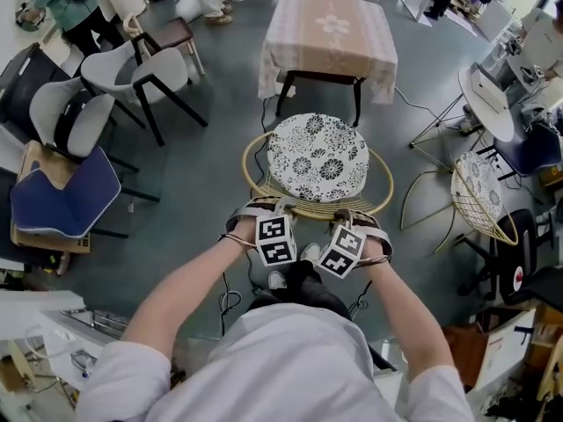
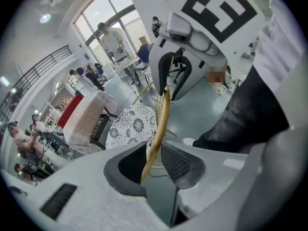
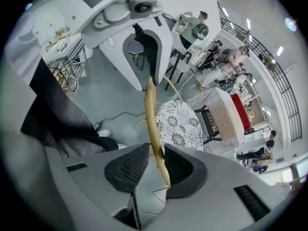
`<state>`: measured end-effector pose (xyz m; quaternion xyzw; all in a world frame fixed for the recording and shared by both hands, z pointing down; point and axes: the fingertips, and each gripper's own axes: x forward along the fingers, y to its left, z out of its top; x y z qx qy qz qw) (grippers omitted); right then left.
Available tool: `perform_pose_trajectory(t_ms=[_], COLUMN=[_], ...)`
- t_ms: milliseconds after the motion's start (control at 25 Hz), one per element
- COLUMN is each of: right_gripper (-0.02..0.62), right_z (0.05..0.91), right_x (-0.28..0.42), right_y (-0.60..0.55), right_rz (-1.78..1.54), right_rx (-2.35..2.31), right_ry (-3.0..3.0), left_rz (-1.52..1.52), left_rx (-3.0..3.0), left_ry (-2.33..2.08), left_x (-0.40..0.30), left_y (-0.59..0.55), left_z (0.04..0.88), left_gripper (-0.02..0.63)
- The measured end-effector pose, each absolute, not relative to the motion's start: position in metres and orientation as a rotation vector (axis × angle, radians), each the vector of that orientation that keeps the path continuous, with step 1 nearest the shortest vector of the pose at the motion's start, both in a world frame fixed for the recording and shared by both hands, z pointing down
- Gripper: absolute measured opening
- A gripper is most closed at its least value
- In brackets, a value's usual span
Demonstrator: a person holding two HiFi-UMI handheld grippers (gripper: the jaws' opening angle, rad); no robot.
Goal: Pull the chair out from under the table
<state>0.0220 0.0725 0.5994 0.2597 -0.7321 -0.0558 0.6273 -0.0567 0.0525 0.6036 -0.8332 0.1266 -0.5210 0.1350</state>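
Observation:
The rattan chair, with its round black-and-white flowered cushion (image 1: 317,156), stands on the grey floor just in front of the cloth-covered table (image 1: 330,38), outside its edge. Both grippers sit at the near part of the chair's back rim (image 1: 303,209). The left gripper (image 1: 264,207) (image 2: 153,160) is open: the rim (image 2: 161,119) runs between its pads, with a gap on the right side. The right gripper (image 1: 356,214) (image 3: 156,165) has the rim (image 3: 153,114) filling the space between its pads and looks shut on it.
Grey shell chairs (image 1: 132,69) and a chair with a blue cushion (image 1: 66,192) stand at the left. A wire chair (image 1: 479,196) and a small round table (image 1: 488,104) are at the right. The person's shoes (image 1: 277,280) are right behind the chair, and cables lie on the floor.

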Motion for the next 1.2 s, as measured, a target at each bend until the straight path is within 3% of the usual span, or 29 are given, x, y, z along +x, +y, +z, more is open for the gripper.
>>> perform_pose_trajectory(t_ms=[480, 960, 1200], right_gripper=[0.058, 0.017, 0.002], right_z=[0.533, 0.458, 0.437], right_x=[0.011, 0.006, -0.004], right_y=[0.061, 0.056, 0.061], right_rz=[0.143, 0.509, 0.501], right_rx=[1.001, 1.418, 1.497], right_ry=[-1.937, -2.218, -2.287], left_rz=[-1.145, -0.638, -0.497], left_rx=[-2.952, -3.173, -3.177], left_ry=[0.809, 1.281, 1.435], left_x=[-0.032, -0.027, -0.03], left_y=[0.049, 0.045, 0.049], left_z=[0.53, 0.461, 0.444], left_gripper=[0.095, 0.041, 0.006])
